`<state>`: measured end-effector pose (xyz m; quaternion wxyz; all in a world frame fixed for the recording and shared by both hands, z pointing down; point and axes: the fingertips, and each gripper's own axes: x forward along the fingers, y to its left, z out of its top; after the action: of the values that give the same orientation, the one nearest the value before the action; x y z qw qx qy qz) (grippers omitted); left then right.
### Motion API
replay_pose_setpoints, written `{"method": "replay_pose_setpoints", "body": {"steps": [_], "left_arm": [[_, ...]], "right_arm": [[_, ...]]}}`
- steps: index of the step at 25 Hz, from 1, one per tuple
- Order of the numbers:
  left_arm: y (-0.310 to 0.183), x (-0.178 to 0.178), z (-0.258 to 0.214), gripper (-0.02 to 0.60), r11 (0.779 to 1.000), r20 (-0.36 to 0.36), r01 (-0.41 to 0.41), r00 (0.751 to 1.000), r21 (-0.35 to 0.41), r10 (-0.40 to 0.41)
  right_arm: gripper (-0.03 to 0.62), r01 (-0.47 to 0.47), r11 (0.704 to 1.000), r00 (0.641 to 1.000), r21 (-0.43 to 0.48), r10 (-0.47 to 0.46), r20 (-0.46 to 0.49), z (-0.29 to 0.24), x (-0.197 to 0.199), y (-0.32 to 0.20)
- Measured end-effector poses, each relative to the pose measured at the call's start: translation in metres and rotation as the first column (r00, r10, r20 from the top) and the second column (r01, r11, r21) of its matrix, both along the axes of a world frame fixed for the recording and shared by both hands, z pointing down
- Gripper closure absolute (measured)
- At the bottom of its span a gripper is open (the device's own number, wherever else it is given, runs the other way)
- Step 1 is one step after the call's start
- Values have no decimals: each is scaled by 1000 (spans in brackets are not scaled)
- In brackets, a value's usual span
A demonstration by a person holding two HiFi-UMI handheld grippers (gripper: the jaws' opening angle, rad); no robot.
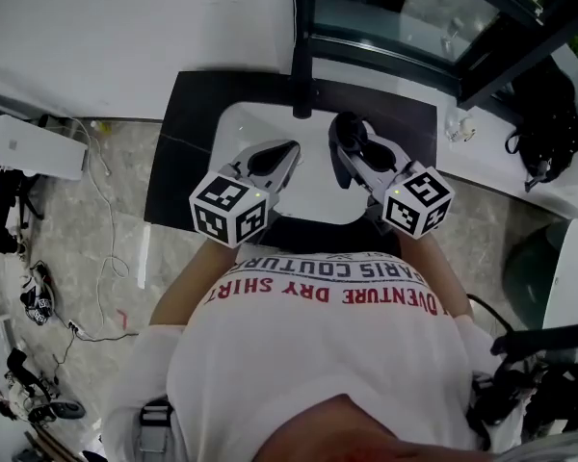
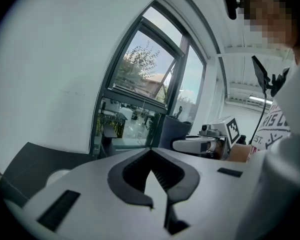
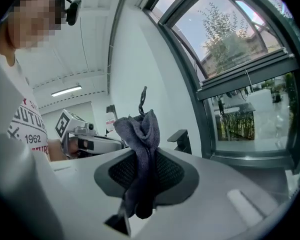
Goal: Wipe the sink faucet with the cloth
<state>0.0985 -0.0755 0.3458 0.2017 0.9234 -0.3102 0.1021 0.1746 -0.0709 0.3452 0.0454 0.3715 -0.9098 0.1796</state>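
Two claws hang side by side over the white sink (image 1: 313,198), which is set into a dark bench (image 1: 183,171). Our right claw (image 3: 141,151) is clamped on the grey cloth (image 3: 142,129). The cloth is bunched between the pads, with a wad poking out past the tips and the rest trailing back toward the camera. Our left claw (image 2: 151,151) is pinched narrow, its tips meeting, and we see nothing between them. In the head view both claws point away from us toward the back of the sink. The black faucet (image 1: 302,94) stands there at the rim, below the window (image 1: 405,12). The cloth is near the faucet but clear of it. Our white shirt (image 1: 318,354) with red print fills the lower part of that view.
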Motion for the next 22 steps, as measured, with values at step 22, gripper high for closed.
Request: {"method": "replay_pose_setpoints", "body": {"steps": [22], "left_arm": [[-33,-37,33,580,998,-20,11,1000,-68,-12]], "right_arm": [[517,-45,964,984,263,89,-157,-59,-8,-175]]}}
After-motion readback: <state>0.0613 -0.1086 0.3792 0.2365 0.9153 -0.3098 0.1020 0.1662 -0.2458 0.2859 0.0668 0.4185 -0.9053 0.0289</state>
